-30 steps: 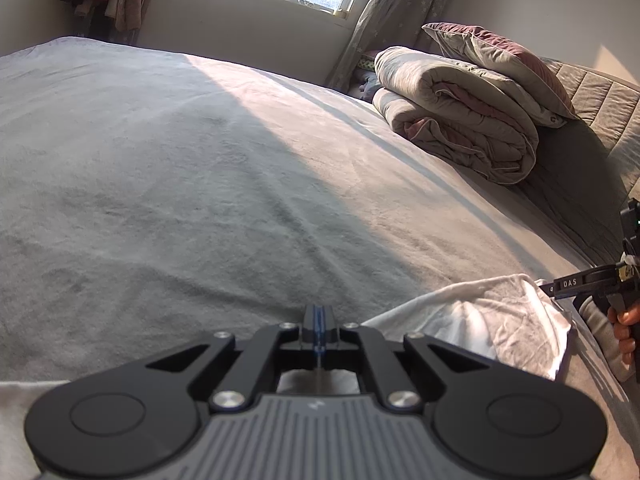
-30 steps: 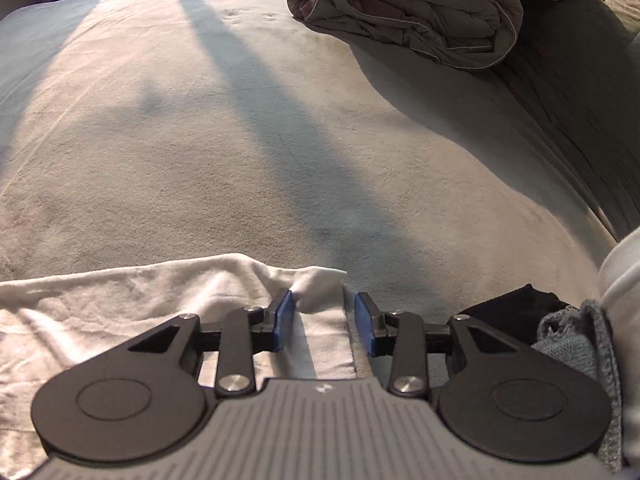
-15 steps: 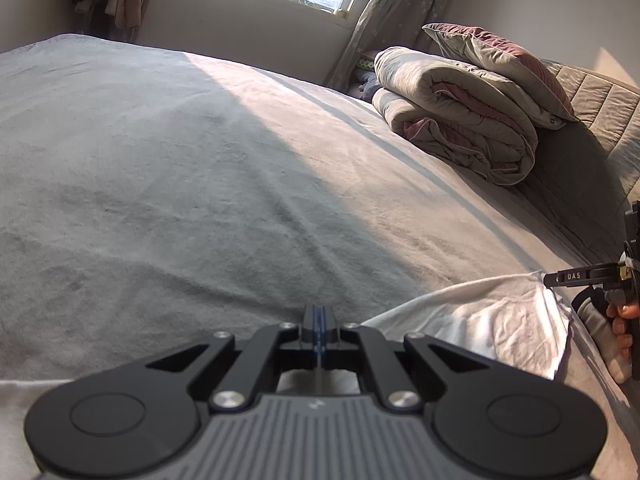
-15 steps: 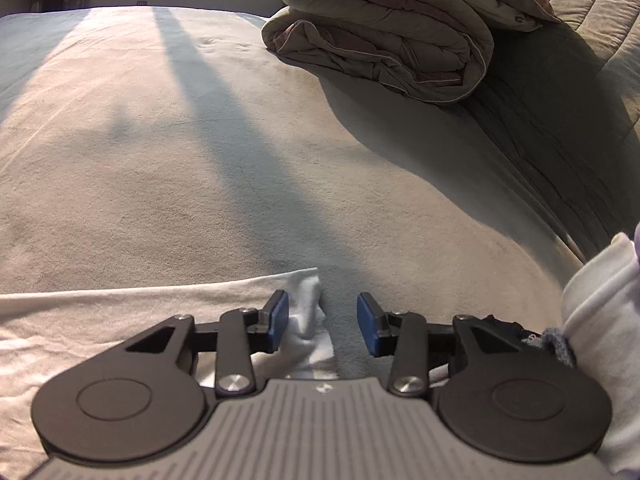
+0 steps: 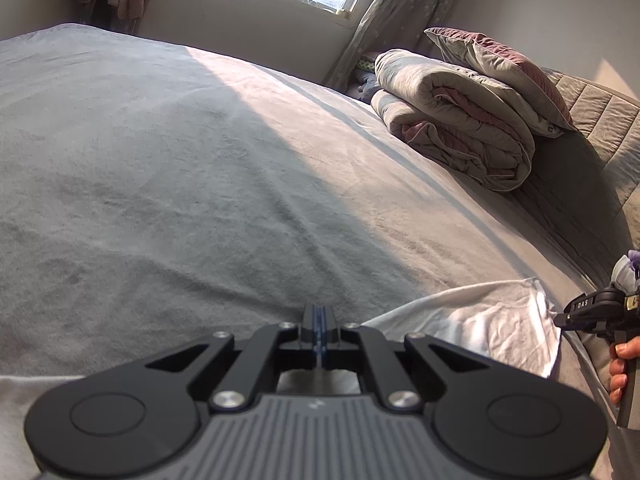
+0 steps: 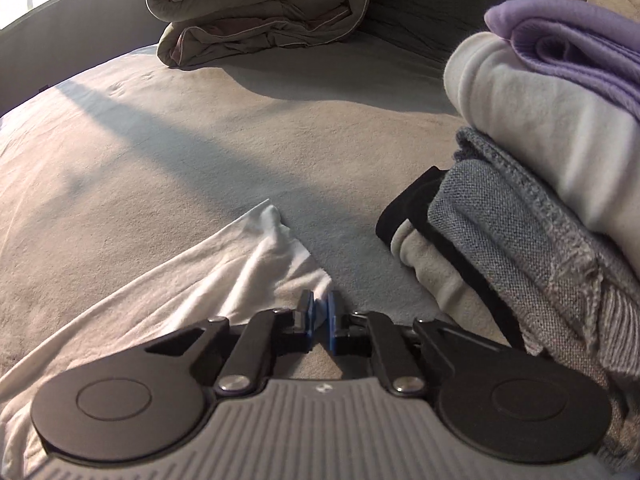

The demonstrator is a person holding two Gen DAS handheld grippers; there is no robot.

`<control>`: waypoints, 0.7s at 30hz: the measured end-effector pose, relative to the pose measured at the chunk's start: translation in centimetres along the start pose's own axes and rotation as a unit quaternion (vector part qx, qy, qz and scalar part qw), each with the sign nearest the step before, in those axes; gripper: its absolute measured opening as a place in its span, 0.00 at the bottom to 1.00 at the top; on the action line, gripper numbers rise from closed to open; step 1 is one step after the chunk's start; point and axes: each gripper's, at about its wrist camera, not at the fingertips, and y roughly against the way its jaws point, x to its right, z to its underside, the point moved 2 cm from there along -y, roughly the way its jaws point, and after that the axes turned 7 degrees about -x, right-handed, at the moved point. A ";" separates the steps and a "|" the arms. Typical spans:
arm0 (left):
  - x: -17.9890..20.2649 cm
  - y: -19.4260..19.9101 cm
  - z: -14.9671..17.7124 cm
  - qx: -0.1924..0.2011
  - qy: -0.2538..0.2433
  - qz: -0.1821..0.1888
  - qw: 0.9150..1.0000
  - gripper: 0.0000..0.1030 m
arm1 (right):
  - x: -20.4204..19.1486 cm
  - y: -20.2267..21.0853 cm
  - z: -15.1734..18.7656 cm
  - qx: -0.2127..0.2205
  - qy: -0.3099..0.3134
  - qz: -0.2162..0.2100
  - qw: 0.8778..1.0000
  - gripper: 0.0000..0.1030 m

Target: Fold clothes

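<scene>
Right wrist view: stack of folded clothes [image 6: 560, 184] at 3 o'clock is done; right gripper [image 6: 319, 314] and left gripper [image 5: 319, 322] each pinch the flat white garment [image 6: 180, 280], fold pending.

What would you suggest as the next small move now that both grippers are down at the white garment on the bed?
Probably lift the right gripper a little and carry its corner toward the left gripper. Its jaws have just closed on the near corner of the white garment, the left looks shut on the other end, and the cloth lies flat on the bed.
</scene>
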 end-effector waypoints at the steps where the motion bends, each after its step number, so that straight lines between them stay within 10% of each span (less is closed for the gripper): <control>1: 0.0 0.0 0.0 0.000 0.001 0.001 1.000 0.02 | -0.3 0.0 0.0 0.007 0.023 0.010 1.000 0.02; 11: 0.1 0.0 0.0 0.000 -0.003 -0.002 1.000 0.02 | 0.2 -1.4 -0.1 0.043 0.098 0.035 0.994 0.07; 18: 0.1 0.1 0.1 0.001 -0.007 -0.004 1.000 0.03 | 0.1 -0.3 -1.8 0.069 0.088 -0.037 0.993 0.43; 21: 0.3 0.1 0.1 0.002 -0.013 -0.007 1.000 0.03 | -0.8 -1.0 -2.5 0.075 0.103 -0.051 0.991 0.43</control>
